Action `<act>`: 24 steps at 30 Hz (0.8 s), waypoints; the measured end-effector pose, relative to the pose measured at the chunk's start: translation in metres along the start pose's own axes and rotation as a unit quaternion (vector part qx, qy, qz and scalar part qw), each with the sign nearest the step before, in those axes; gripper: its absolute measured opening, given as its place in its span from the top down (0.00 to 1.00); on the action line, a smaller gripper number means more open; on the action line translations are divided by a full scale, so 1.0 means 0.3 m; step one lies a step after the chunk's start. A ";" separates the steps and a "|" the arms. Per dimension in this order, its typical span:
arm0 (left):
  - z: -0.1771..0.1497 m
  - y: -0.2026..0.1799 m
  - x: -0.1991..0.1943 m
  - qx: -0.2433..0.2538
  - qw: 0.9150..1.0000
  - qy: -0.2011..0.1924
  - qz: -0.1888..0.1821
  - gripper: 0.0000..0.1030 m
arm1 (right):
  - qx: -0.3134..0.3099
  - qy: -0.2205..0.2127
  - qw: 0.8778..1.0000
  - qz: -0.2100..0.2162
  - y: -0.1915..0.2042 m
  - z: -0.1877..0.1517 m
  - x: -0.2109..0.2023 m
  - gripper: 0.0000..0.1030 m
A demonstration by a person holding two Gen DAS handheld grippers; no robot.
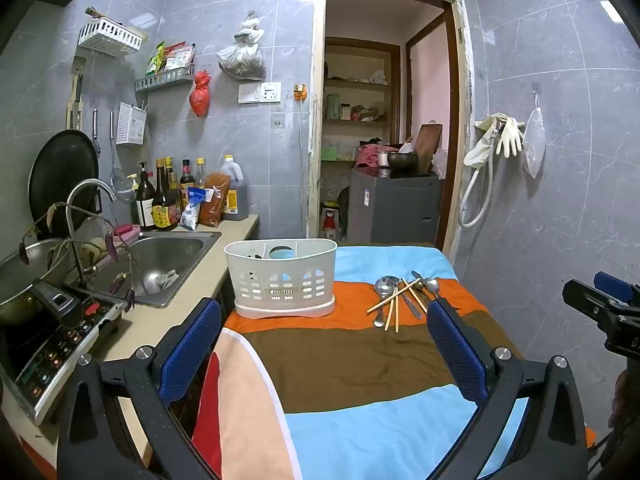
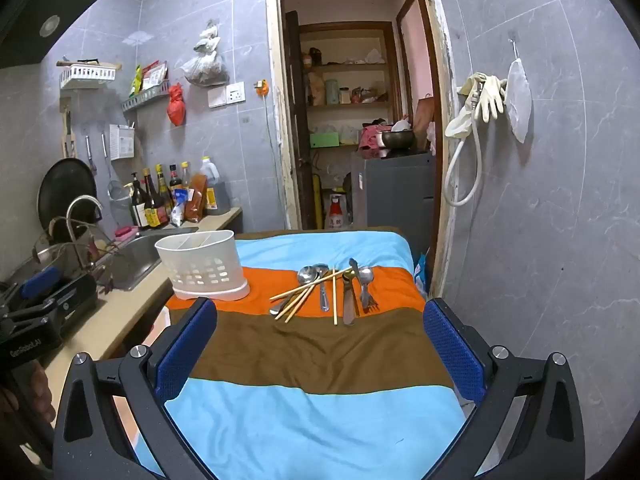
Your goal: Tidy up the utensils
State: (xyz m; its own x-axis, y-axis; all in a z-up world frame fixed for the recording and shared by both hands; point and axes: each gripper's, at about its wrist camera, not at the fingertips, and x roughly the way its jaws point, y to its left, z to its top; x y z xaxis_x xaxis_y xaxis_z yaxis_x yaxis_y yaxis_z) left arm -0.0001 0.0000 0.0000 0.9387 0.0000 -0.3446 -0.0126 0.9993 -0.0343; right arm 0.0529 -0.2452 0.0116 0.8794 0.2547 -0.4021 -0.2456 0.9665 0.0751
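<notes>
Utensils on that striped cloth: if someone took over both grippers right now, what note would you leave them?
Left gripper: open, empty, short of the pile.
Right gripper: open, empty, also short of it.
Utensils: spoons, chopsticks, a fork and a knife heaped on the cloth's orange stripe.
Caddy: white, upright, left of the pile, beside the sink.
Done: nothing visibly sorted.
Left: move every utensil from the pile into the caddy's compartments.

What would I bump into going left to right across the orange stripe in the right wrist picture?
White utensil basket → spoons → chopsticks → knife → fork, all on the striped cloth.
</notes>
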 end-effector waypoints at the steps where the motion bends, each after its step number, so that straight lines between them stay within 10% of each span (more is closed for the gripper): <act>1: 0.000 0.000 0.000 0.000 1.000 0.000 0.000 0.02 | 0.000 0.001 1.000 0.000 0.000 0.000 0.000 0.00; 24: 0.000 0.000 0.000 -0.002 1.000 0.001 -0.001 0.02 | 0.001 0.004 1.000 0.000 0.007 -0.007 0.005 0.00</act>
State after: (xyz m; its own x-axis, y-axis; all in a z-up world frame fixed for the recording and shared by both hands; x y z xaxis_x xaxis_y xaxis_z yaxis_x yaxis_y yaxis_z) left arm -0.0001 0.0000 -0.0001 0.9381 -0.0011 -0.3463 -0.0132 0.9991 -0.0391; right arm 0.0530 -0.2429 0.0093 0.8763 0.2548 -0.4089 -0.2449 0.9664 0.0774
